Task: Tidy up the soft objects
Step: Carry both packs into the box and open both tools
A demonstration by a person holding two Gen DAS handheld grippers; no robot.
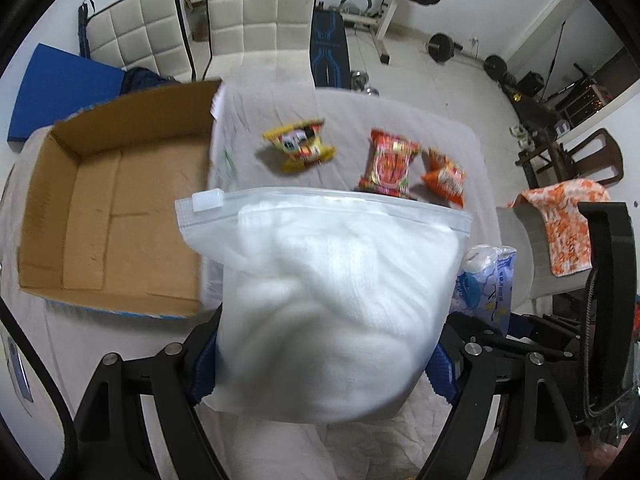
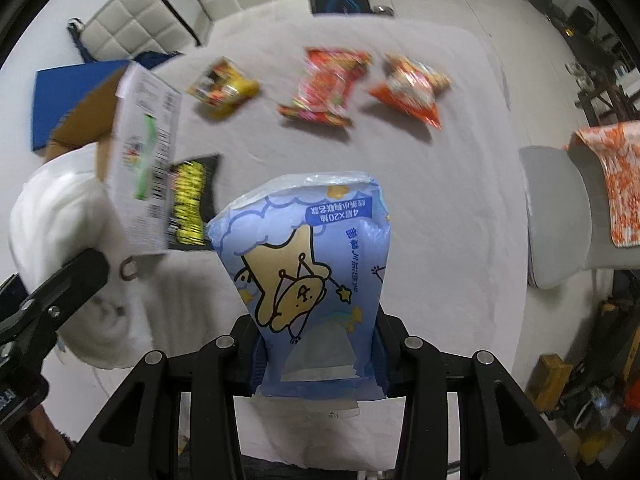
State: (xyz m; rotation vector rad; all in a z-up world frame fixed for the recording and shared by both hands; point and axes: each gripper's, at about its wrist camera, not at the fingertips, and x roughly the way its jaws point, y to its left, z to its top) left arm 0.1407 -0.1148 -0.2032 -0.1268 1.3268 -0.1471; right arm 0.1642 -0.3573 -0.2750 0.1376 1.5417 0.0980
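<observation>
Left gripper (image 1: 320, 364): jaws closed on lower part of zip bag of white cotton (image 1: 332, 296), centre frame, lifted right of open cardboard box (image 1: 116, 204). Right gripper (image 2: 320, 364): jaws closed on blue tissue pack (image 2: 308, 264), centre frame. We judge risks: slick film slipping out; bulky bag catching box wall; snack packets (image 1: 390, 164) on table being knocked.

white zip bag (image 1: 332, 304), blue tissue pack (image 2: 312, 280)

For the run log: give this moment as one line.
left gripper: shut on zip bag | right gripper: shut on tissue pack | cardboard box: open | three snack packets on table
</observation>
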